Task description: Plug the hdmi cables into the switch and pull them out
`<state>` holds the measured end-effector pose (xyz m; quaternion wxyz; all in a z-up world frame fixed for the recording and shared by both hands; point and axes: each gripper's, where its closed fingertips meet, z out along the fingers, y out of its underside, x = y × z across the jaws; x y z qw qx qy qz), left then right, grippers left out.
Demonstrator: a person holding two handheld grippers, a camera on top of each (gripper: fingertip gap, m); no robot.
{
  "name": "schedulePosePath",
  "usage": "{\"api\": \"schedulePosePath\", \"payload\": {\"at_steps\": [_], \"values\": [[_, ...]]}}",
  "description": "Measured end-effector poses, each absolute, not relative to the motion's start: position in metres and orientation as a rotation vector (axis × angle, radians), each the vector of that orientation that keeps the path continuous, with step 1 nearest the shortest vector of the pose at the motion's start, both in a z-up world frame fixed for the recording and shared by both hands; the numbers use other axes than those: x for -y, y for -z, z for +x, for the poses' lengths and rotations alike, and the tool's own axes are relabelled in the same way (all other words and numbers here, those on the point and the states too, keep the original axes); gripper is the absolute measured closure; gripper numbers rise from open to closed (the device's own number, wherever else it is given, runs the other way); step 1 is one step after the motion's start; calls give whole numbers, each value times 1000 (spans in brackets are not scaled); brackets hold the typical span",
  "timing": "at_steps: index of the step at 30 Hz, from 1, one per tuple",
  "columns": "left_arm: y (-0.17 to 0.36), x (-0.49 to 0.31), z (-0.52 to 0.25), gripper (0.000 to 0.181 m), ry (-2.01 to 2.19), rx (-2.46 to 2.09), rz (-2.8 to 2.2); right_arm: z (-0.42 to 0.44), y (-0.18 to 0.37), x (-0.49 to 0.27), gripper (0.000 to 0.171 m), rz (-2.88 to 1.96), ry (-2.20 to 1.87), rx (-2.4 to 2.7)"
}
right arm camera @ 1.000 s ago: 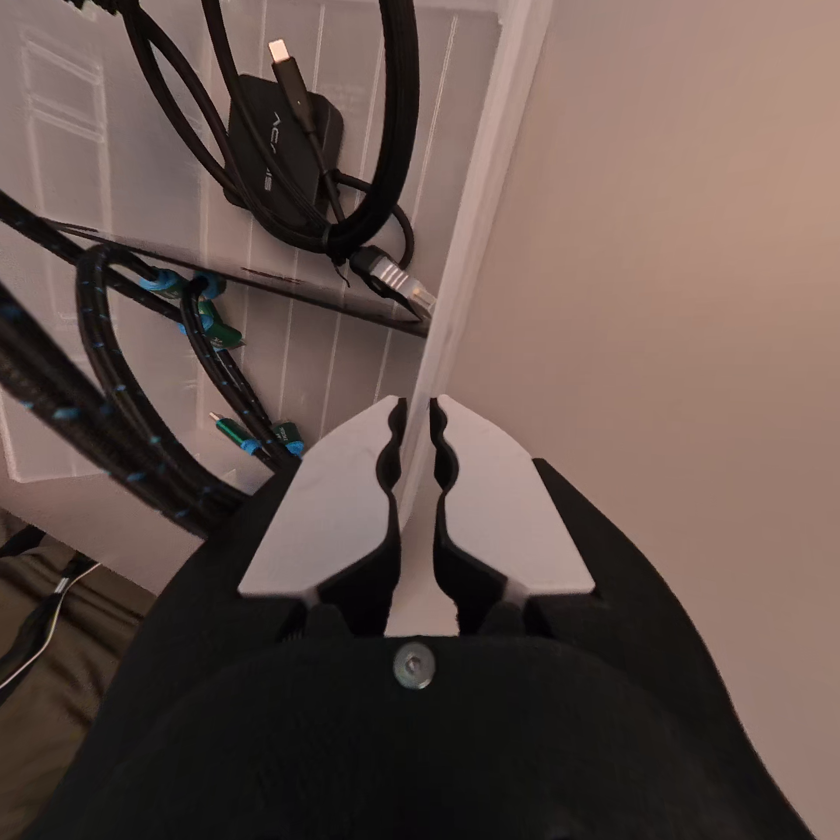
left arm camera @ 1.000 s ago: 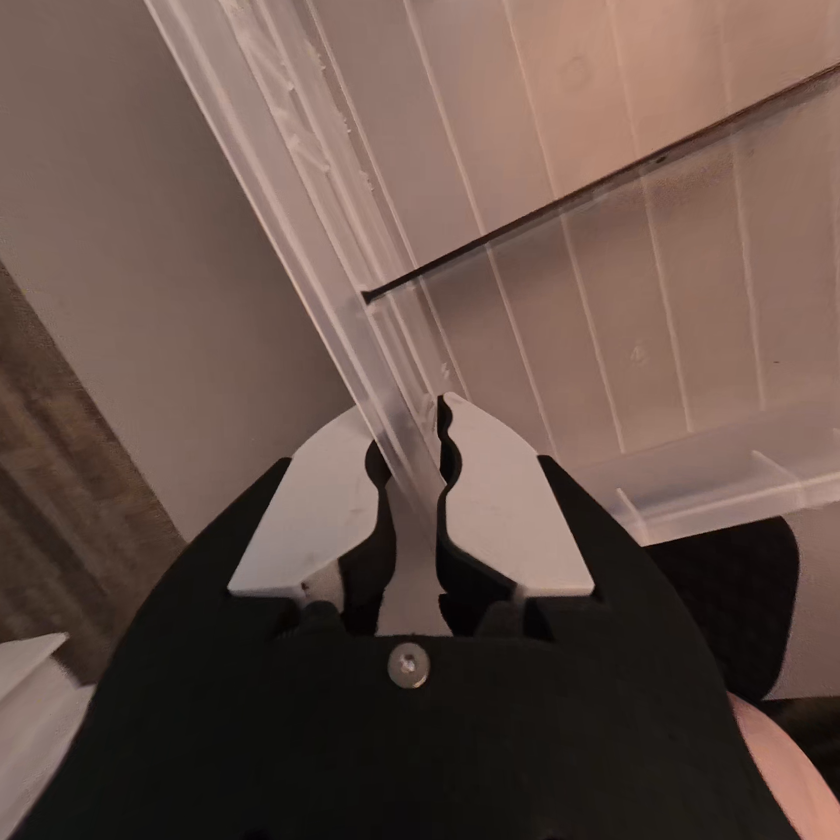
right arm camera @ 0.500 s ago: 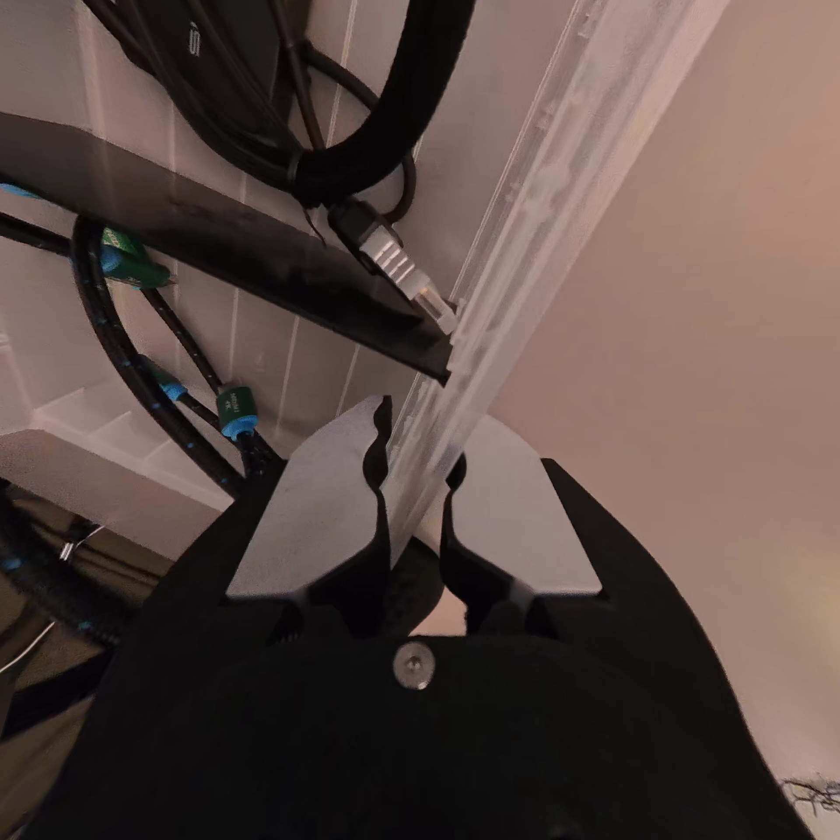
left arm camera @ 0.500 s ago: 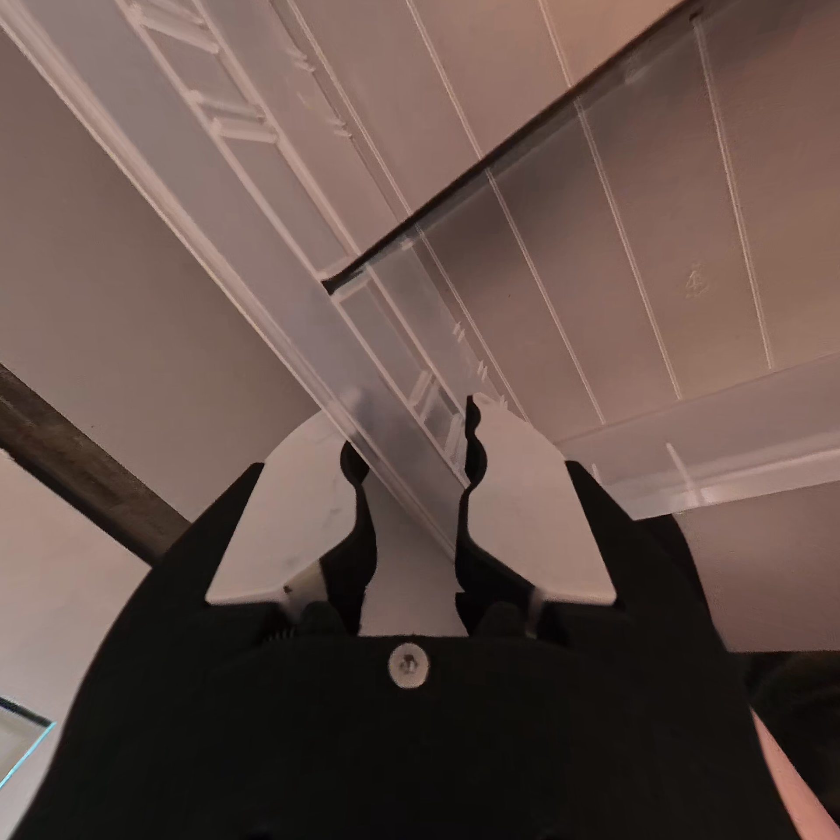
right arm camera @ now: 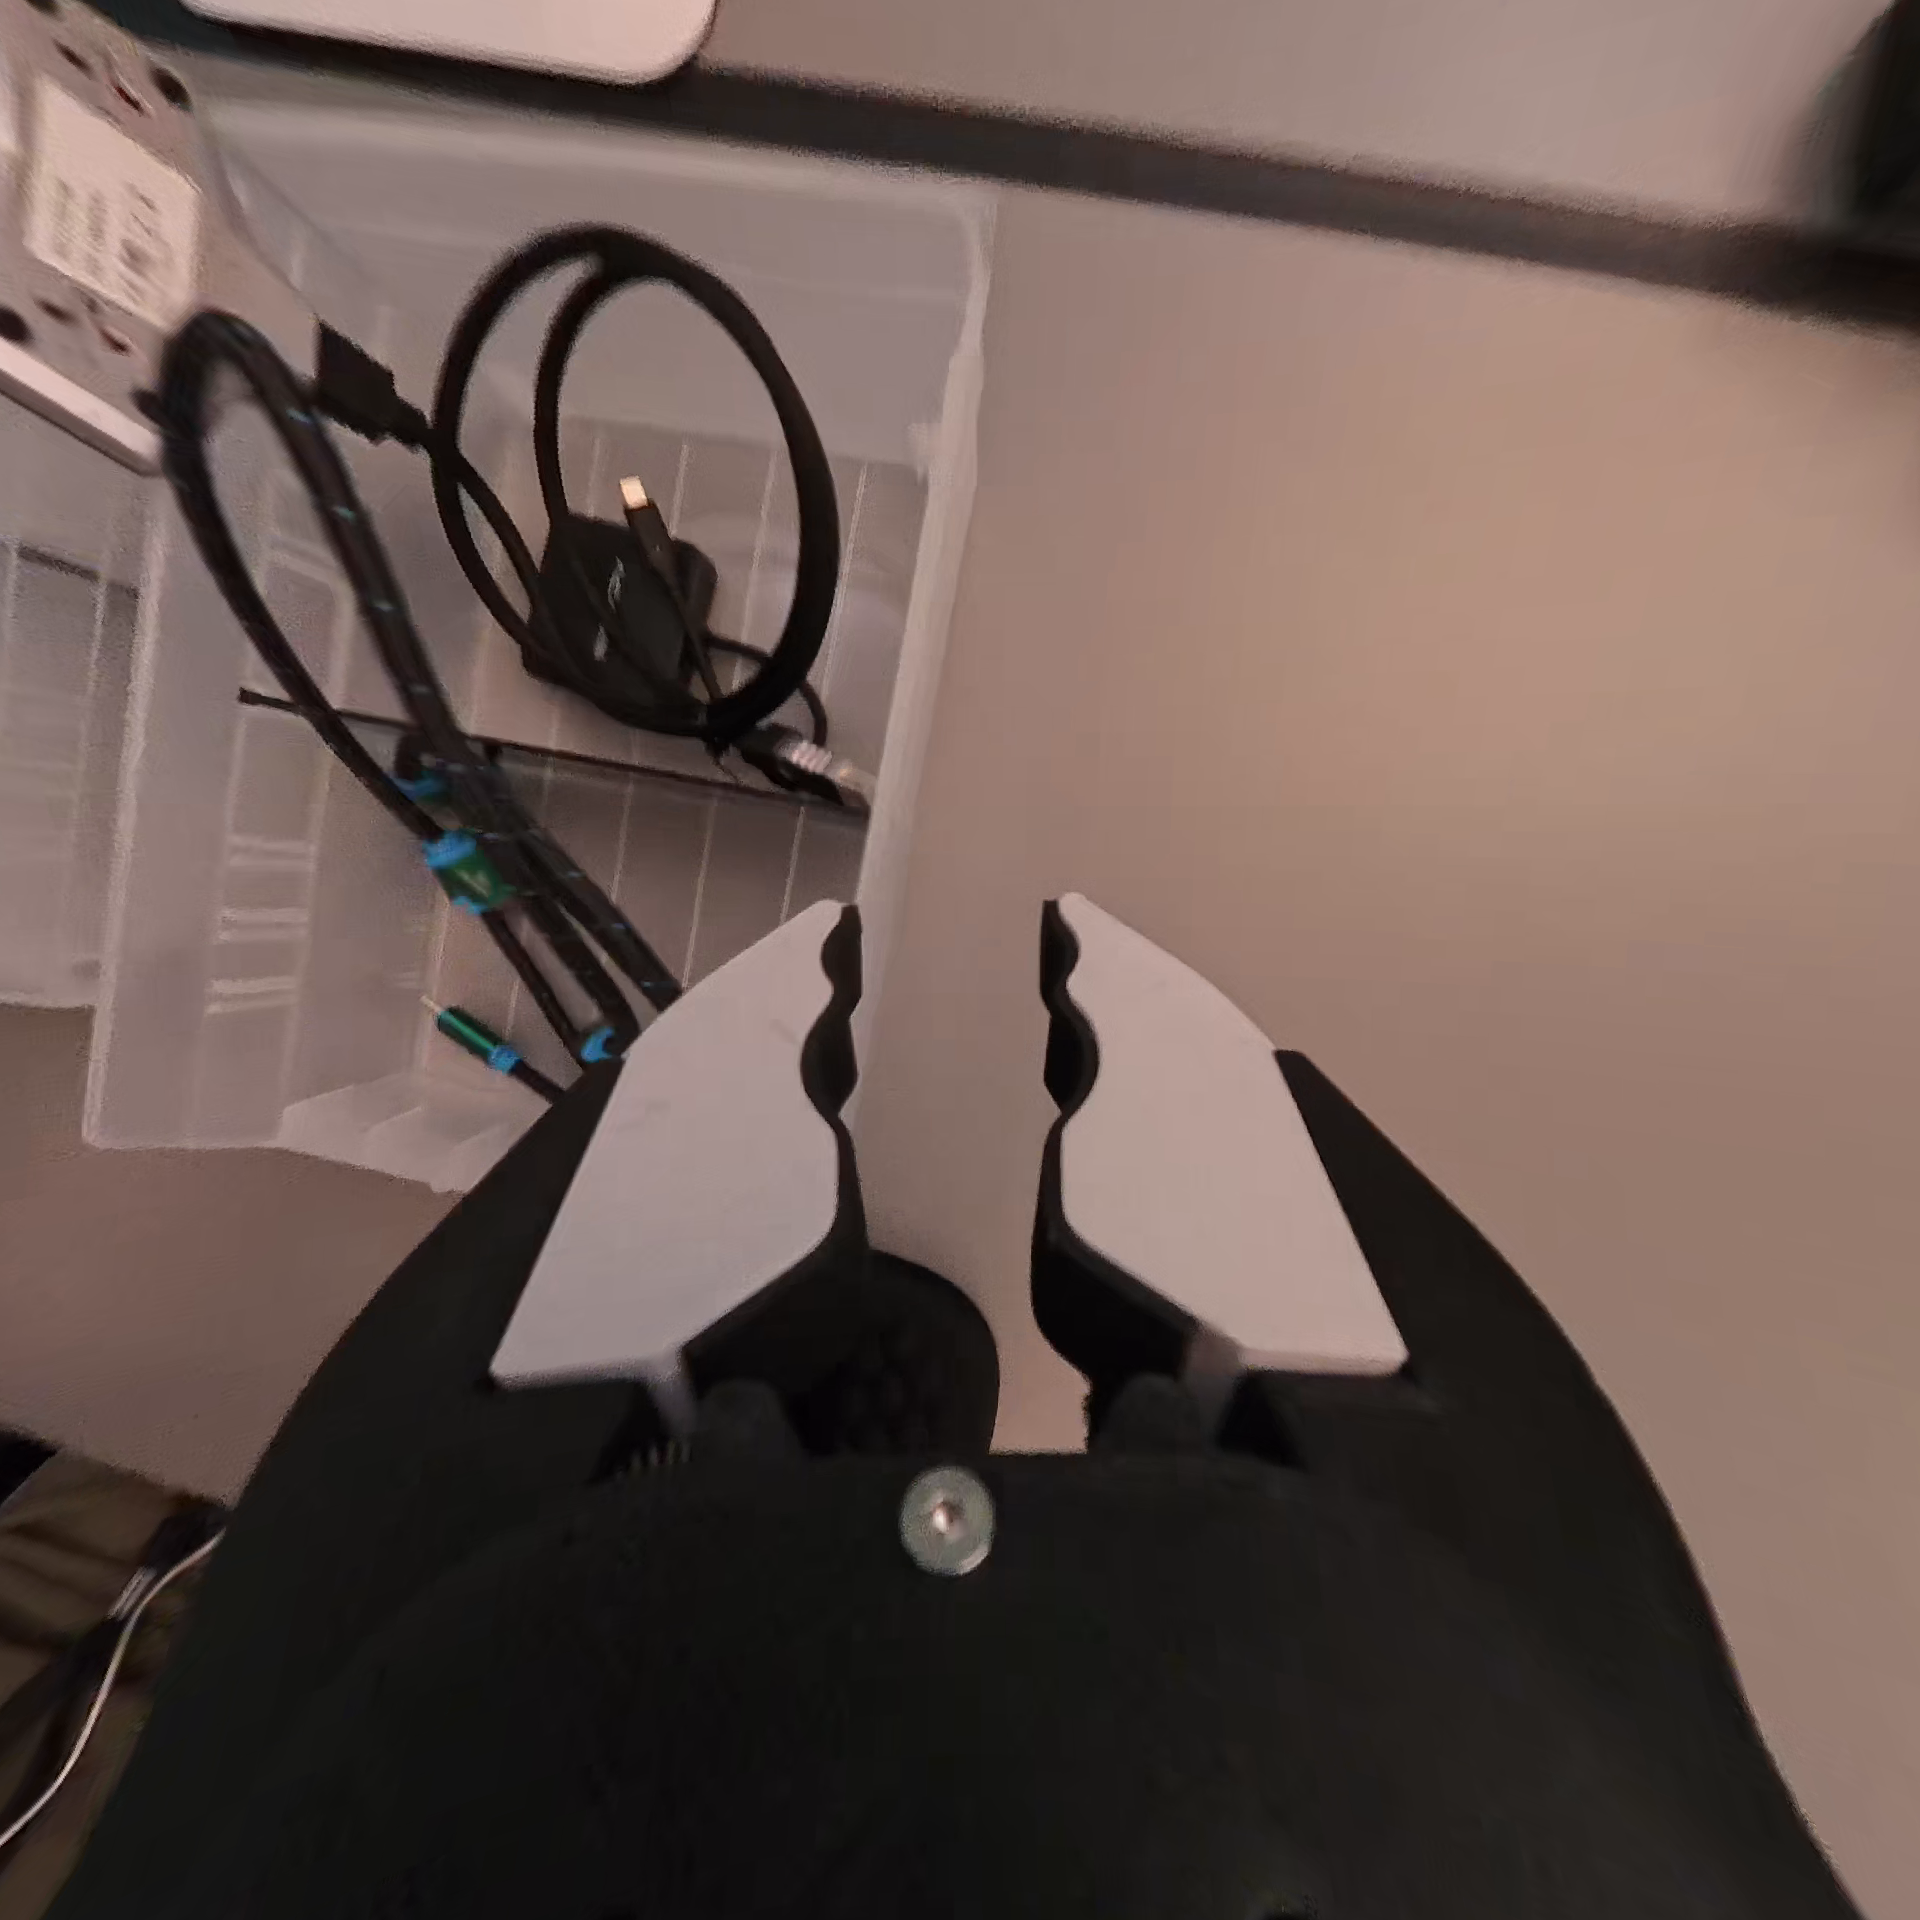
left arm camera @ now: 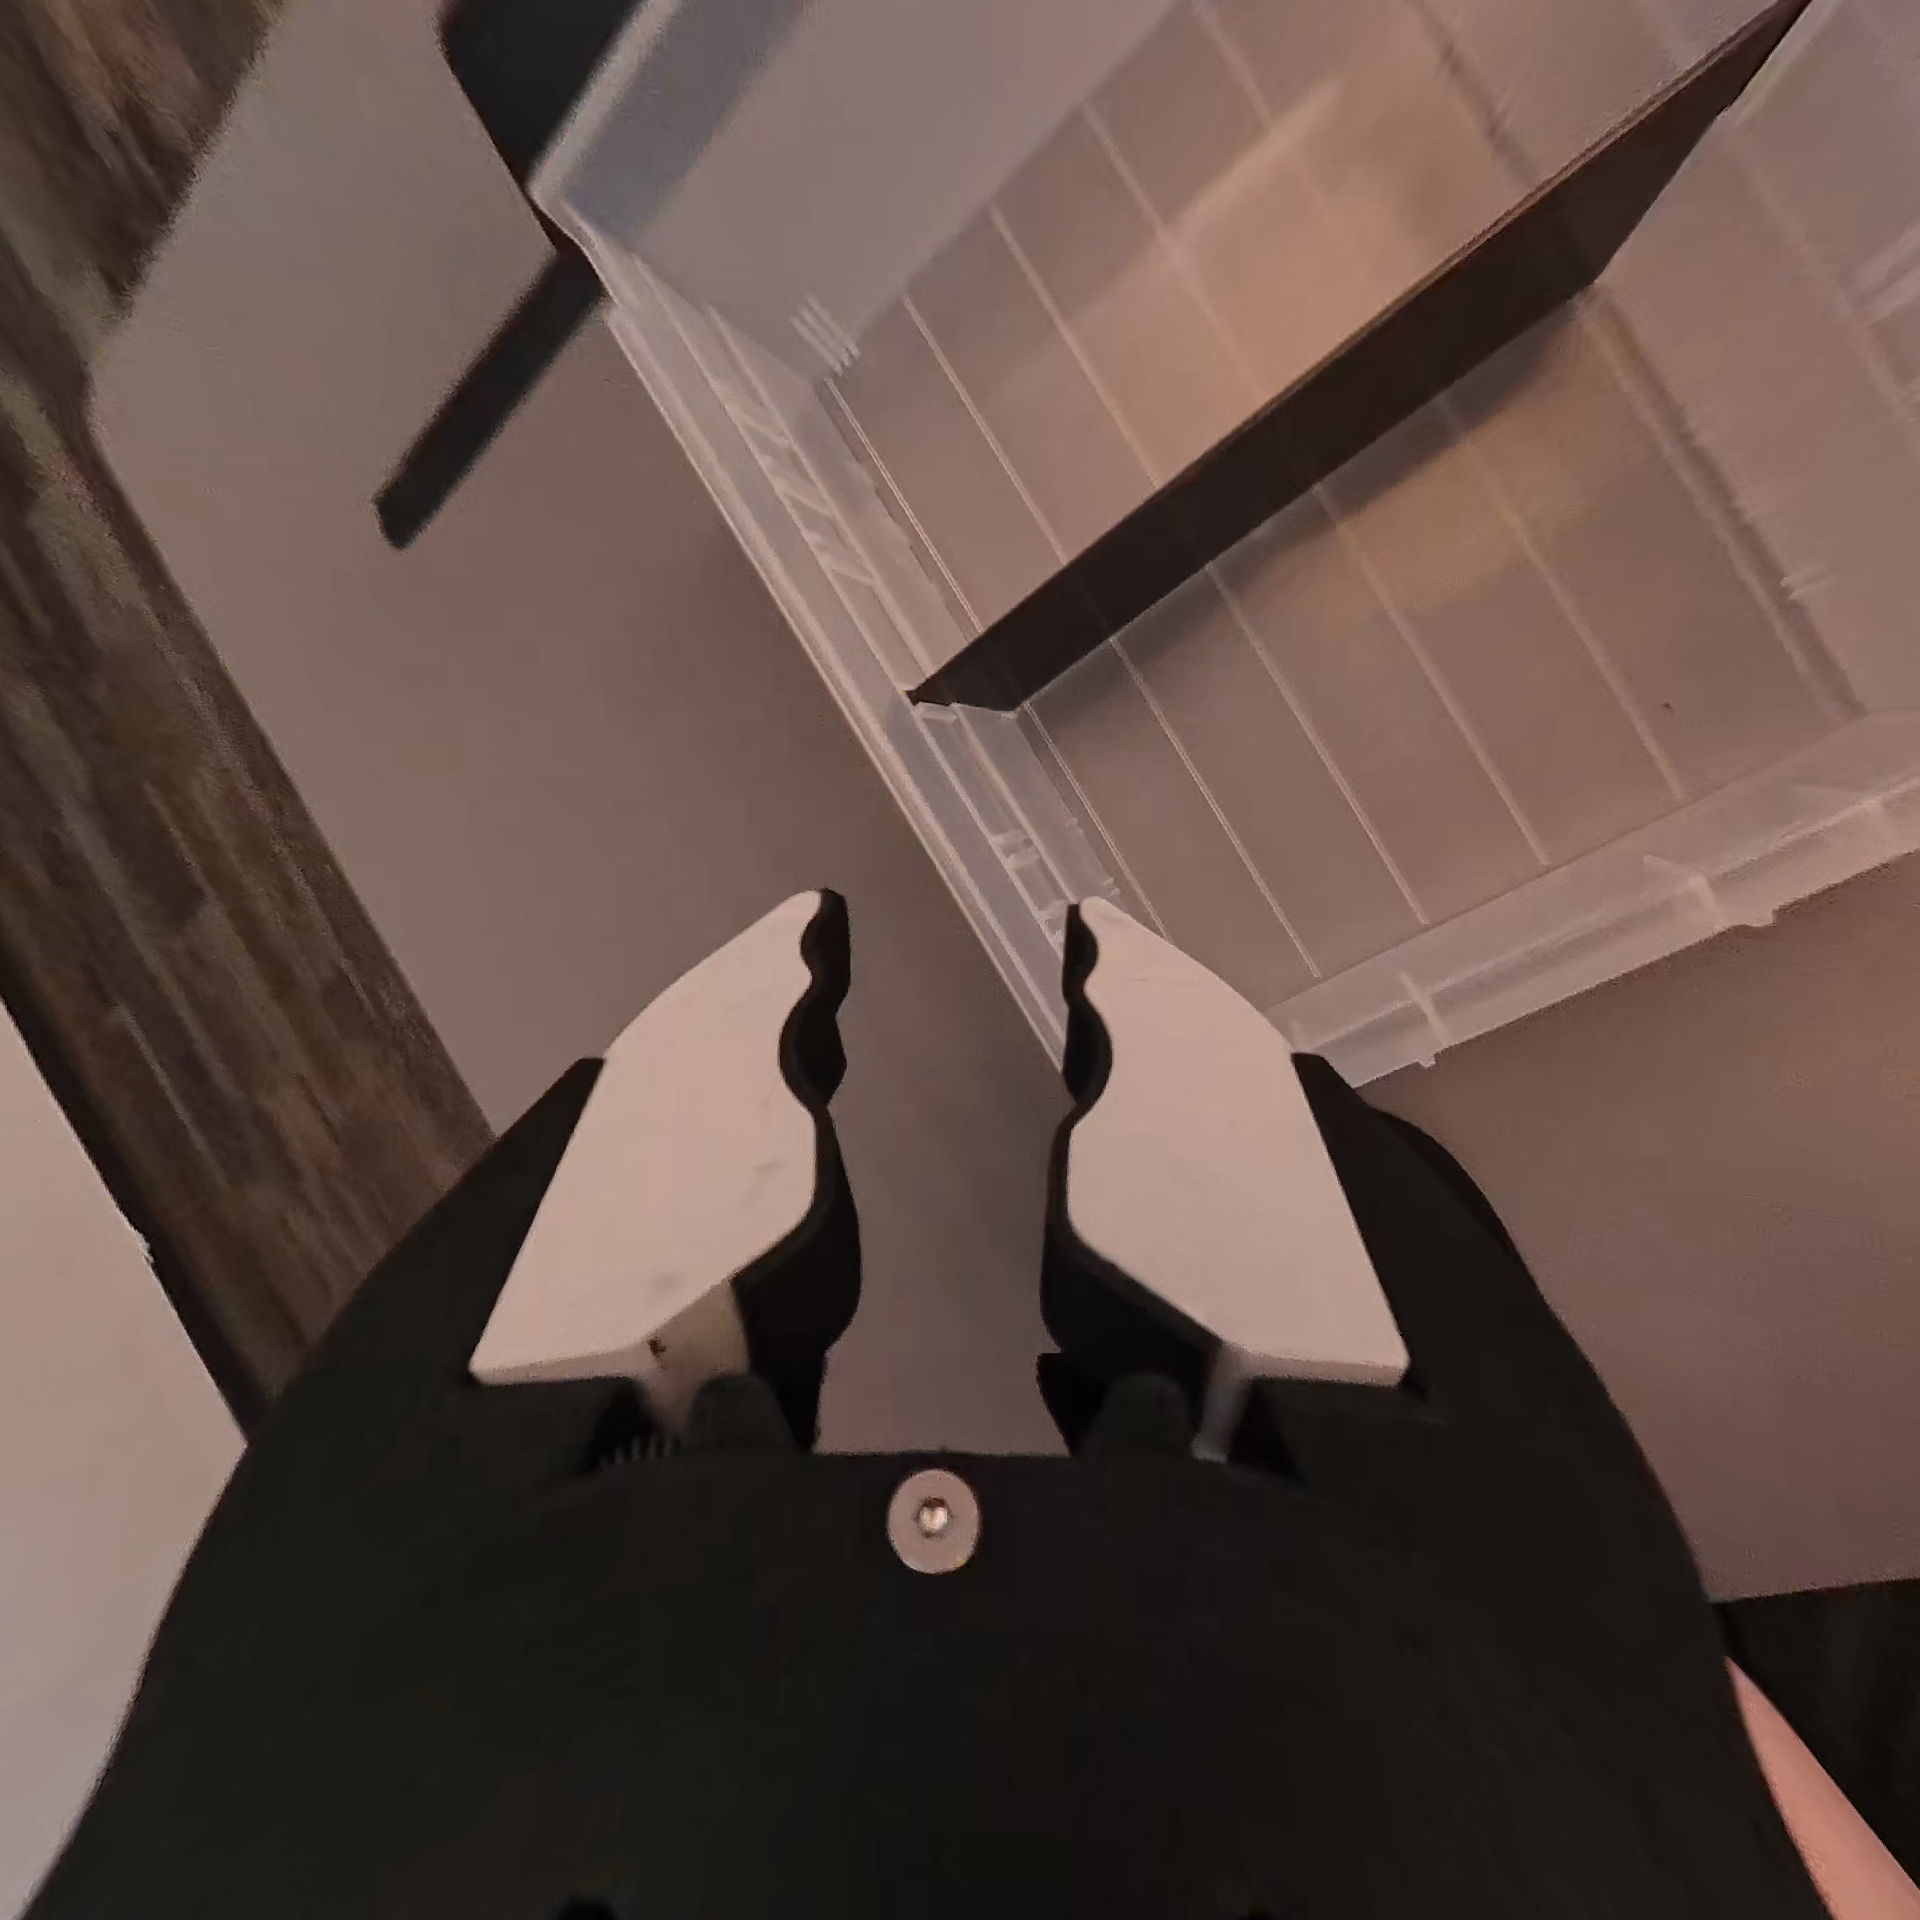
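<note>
Two open-jawed grippers, pale table (left arm camera: pixel 582 748), clear plastic bin (right arm camera: pixel 935 582), cables (right arm camera: pixel 499 457)

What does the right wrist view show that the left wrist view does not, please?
Only the right wrist view shows the black cables, a small black box among them, a blue-flecked braided cable and a green plug, all inside the clear plastic bin. Only the left wrist view shows a wood-grain strip at the left. Both show the bin, its dark divider and an open hand-held gripper: left, right.
</note>
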<state>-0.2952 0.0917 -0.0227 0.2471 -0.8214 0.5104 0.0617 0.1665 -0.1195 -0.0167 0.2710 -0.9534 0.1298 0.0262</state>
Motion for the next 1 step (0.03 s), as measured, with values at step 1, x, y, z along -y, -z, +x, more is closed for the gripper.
{"api": "schedulePosePath", "payload": {"at_steps": [1], "values": [[14, -89, -296, 142, -163, -1380, -2207, 162, 1, 117, 137, -2514, -10, -319]]}}
